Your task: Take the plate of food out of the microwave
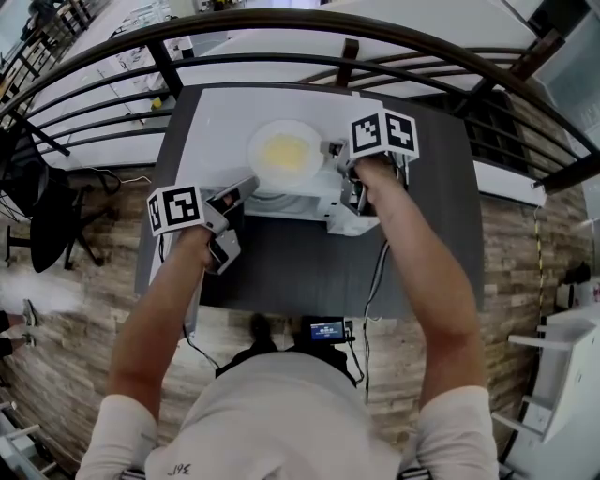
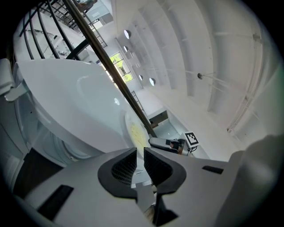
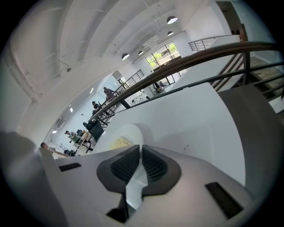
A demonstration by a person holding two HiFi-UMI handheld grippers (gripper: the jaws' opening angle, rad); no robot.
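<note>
A white plate (image 1: 284, 152) with yellow food lies level over the top of the white microwave (image 1: 216, 131), which stands on a dark table. My right gripper (image 1: 339, 157) is shut on the plate's right rim. My left gripper (image 1: 248, 185) is shut on its near-left rim. In the left gripper view the plate (image 2: 135, 133) shows edge-on beyond the left gripper (image 2: 139, 162), with the right gripper (image 2: 171, 143) across from it. In the right gripper view the plate (image 3: 120, 141) runs out from the closed right gripper (image 3: 140, 162). Whether the plate rests on the microwave or hangs just above it is unclear.
The dark table (image 1: 309, 267) has bare surface in front of the microwave. A small device with a lit screen (image 1: 326, 330) sits at its near edge, with cables hanging. A dark curved railing (image 1: 281, 23) runs behind the table. A black office chair (image 1: 47, 216) stands left.
</note>
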